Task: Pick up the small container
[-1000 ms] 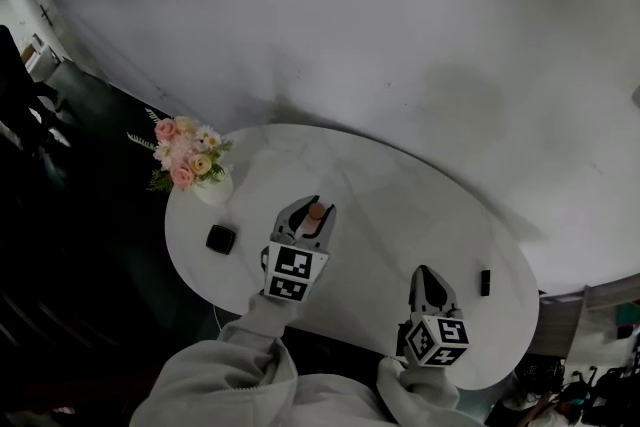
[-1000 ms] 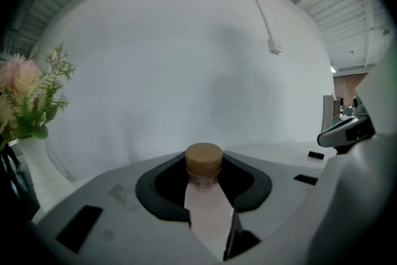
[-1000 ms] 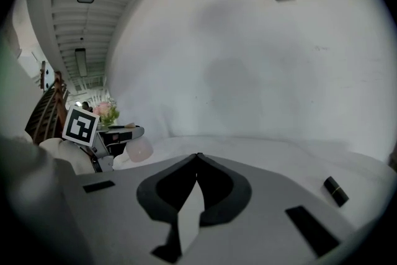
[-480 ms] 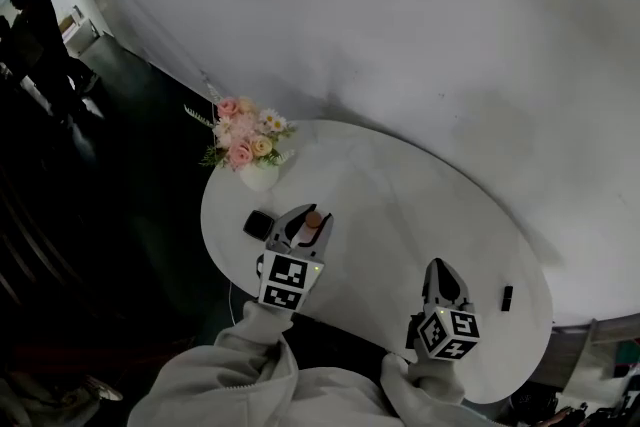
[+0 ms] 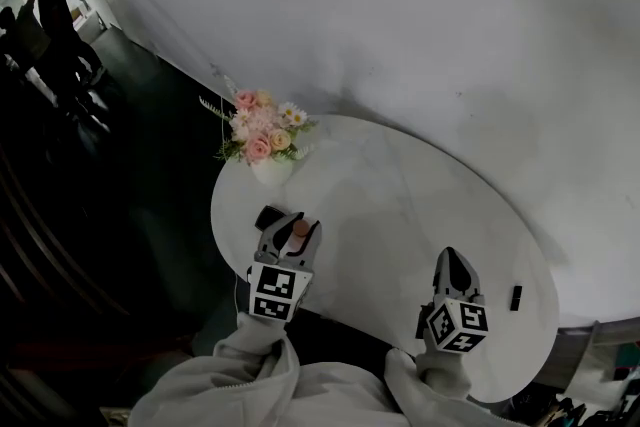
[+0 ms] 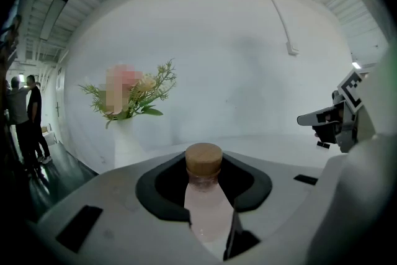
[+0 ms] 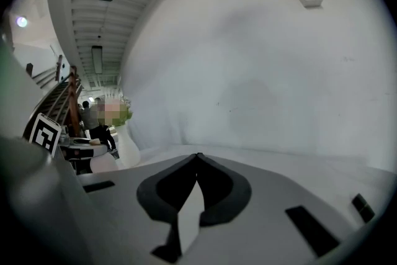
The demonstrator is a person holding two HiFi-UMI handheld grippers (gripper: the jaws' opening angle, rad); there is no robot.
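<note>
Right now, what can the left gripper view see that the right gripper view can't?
Only the left gripper view shows the little bottle, pale pink with a wooden cap, squeezed in the left gripper. It also shows the right gripper off to one side. Only the right gripper view shows the right gripper's own jaws, pressed together with nothing between them. Both views show the white vase of flowers, the white table and the big white wall.
</note>
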